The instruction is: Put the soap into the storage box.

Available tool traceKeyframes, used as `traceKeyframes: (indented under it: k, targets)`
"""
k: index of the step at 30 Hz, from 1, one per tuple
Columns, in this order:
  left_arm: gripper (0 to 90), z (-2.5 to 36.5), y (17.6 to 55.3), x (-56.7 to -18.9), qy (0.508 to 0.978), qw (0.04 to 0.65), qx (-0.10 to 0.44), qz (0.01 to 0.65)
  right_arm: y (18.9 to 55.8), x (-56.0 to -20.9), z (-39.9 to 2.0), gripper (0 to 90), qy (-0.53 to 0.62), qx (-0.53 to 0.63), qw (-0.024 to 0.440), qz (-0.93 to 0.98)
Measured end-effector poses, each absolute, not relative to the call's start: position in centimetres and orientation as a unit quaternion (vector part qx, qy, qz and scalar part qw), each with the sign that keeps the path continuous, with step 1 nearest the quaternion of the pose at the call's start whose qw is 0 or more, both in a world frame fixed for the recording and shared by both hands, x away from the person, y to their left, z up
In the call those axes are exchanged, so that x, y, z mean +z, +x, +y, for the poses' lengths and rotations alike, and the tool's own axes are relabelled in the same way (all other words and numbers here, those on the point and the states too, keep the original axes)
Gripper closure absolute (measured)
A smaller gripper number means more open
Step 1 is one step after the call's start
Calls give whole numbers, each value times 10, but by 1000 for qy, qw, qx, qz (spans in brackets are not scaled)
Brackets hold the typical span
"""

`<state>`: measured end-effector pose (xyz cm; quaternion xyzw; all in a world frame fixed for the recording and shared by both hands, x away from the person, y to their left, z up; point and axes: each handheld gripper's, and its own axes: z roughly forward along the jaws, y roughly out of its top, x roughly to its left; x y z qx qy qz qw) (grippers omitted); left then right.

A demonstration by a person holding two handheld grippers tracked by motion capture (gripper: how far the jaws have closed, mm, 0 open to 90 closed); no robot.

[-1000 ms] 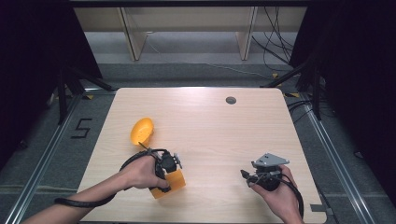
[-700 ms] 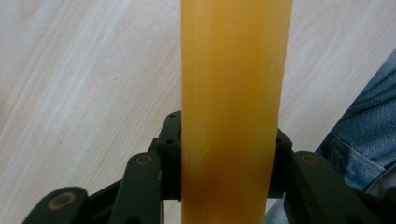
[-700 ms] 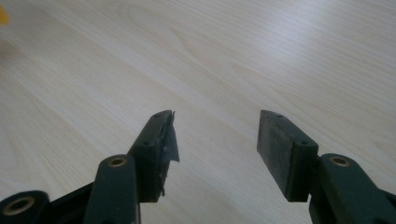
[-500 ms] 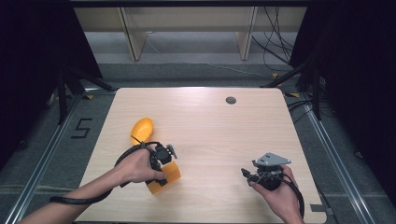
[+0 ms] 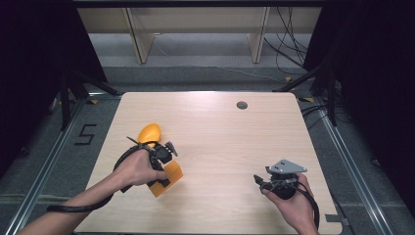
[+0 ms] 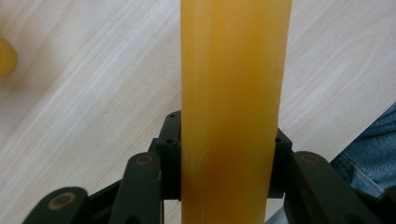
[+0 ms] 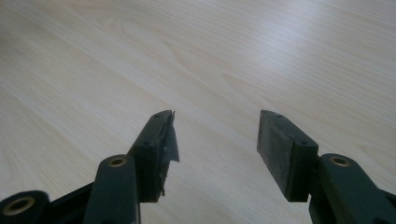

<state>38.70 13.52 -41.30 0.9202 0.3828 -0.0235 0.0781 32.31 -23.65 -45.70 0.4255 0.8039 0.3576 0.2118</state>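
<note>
The table [image 5: 220, 142] was pale, matt wood grain. The block [image 6: 233, 112] looked waxy, smooth orange plastic. The right gripper [image 7: 217, 140] had matt black pads.

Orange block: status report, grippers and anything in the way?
Left gripper shut on the orange block. Right gripper open, nothing between its jaws. Rounded orange piece lies just beyond on the table.

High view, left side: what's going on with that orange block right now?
The left tongs are clamped on an orange block, pads pressing both its sides, above the wooden table. A rounded orange piece lies just beyond it. The right tongs are open with nothing between them, low over the table's near right part.
</note>
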Motion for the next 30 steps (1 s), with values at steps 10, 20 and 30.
traceKeyframes:
  k: [10,20,30]
  targets:
    - [605,146,396,-403,911,92,-18,402,322,-453,-238,468,431,372,225,791]
    - [605,156,404,-402,895,89,-16,436,322,-453,-238,467,434,372,229,788]
    - [605,165,413,-402,889,84,-16,449,322,-454,-238,467,432,372,222,791]
